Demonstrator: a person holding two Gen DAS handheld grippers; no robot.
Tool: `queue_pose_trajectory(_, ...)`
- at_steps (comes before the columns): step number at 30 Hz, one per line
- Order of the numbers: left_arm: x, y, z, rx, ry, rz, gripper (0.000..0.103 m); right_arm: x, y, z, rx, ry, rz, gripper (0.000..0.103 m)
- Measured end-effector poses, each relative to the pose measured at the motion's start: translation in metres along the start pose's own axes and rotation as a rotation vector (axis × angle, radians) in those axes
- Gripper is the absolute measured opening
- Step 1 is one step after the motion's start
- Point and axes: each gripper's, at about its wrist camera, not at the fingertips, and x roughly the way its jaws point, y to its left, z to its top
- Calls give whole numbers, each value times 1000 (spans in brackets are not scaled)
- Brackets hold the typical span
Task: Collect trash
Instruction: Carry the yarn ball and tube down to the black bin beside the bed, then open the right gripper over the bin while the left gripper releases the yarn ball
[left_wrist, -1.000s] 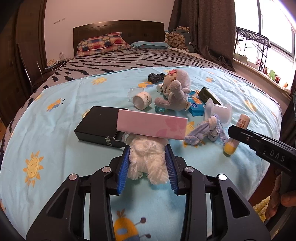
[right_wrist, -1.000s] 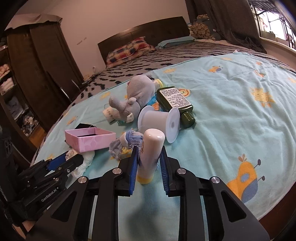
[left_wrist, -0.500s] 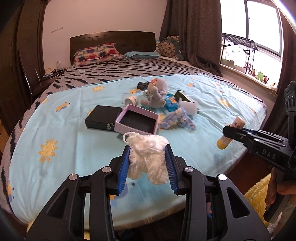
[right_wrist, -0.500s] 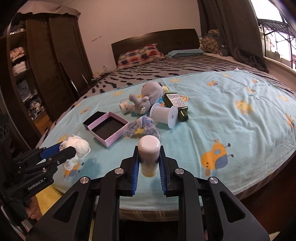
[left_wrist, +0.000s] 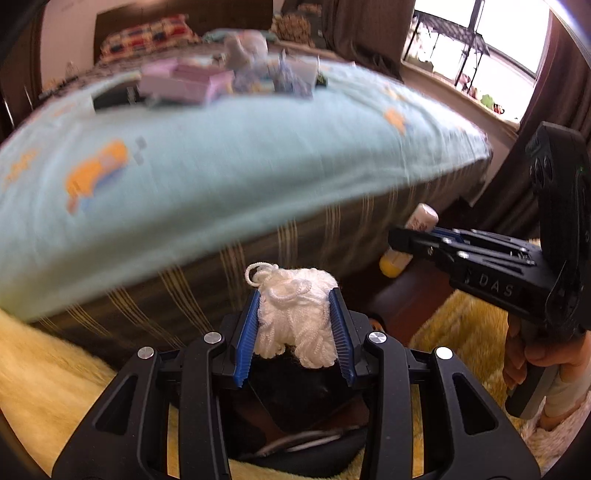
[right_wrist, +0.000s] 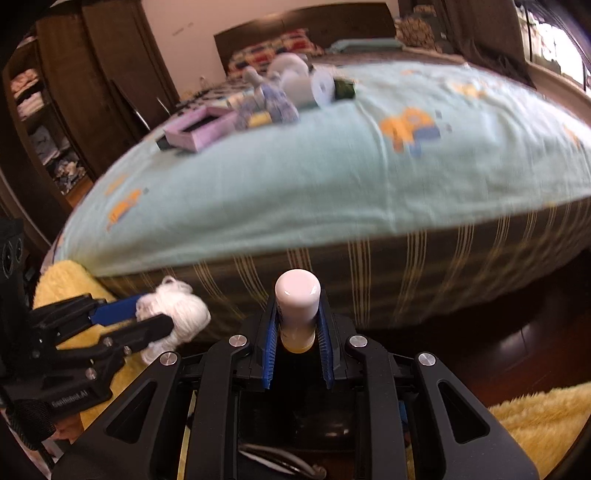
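Nearest in the left wrist view, the left gripper (left_wrist: 295, 321) is clenched on a fluffy white bundle of yarn (left_wrist: 295, 314), the blue ribbed pads pressing its two sides and a loose loop of cord sticking up at its far tip. Under the bundle lies a dark opening, too shadowed to make out. A shaggy yellow rug (left_wrist: 48, 373) spreads on the floor to the left and right of it.

In the right wrist view, the right gripper (right_wrist: 297, 325) grasps a slim cream-white plastic tube with a rounded cap and a yellow bottom end (right_wrist: 297, 306), held upright between its blue pads, cap pointing away from the camera. The same tube shows from the side in the left wrist view, to the right of the yarn, with a hand (left_wrist: 543, 354) wrapped around that gripper's handle. The two grippers hang side by side, near each other but apart, both in front of the near edge of the bed.

Just beyond them runs the dark striped side of the mattress (right_wrist: 424, 273), and above it a pale blue bedspread printed with orange cartoon figures (right_wrist: 332, 177). Far across the bedspread, blurred, sit an open pink cardboard box (right_wrist: 199, 127), a grey plush toy (right_wrist: 291, 72) and a white spool (right_wrist: 321, 86). A dark wooden headboard (right_wrist: 303, 22) closes the far end, and a dark wardrobe (right_wrist: 110, 74) stands to the left.
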Motion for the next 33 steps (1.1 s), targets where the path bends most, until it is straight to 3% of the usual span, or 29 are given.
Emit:
queue_pose_trajectory(11, 75, 7, -32, -70, 252, -68, 36, 63, -3, -35, 20, 207, -1, 21)
queue_pose_trajectory(19, 85, 8, -35, -60, 278, -54, 39, 70, -7, -44, 27, 223, -11, 23)
queue_pose_trajectory(22, 81, 5, -32, -49, 275, -29, 53, 74, -4, -42, 37, 223, -17, 24)
queue_pose_trajectory(23, 79, 5, -29, -48, 274, -24, 53, 73, -4, -41, 42, 219, -19, 27)
queue_pose_trajectory(26, 70, 10, -23, -53, 260, -7, 58, 67, -15, -37, 58, 201, -19, 51)
queue_pose_trajectory(33, 34, 30, -8, -60, 174, 32, 68, 41, -24, -21, 96, 109, 6, 77)
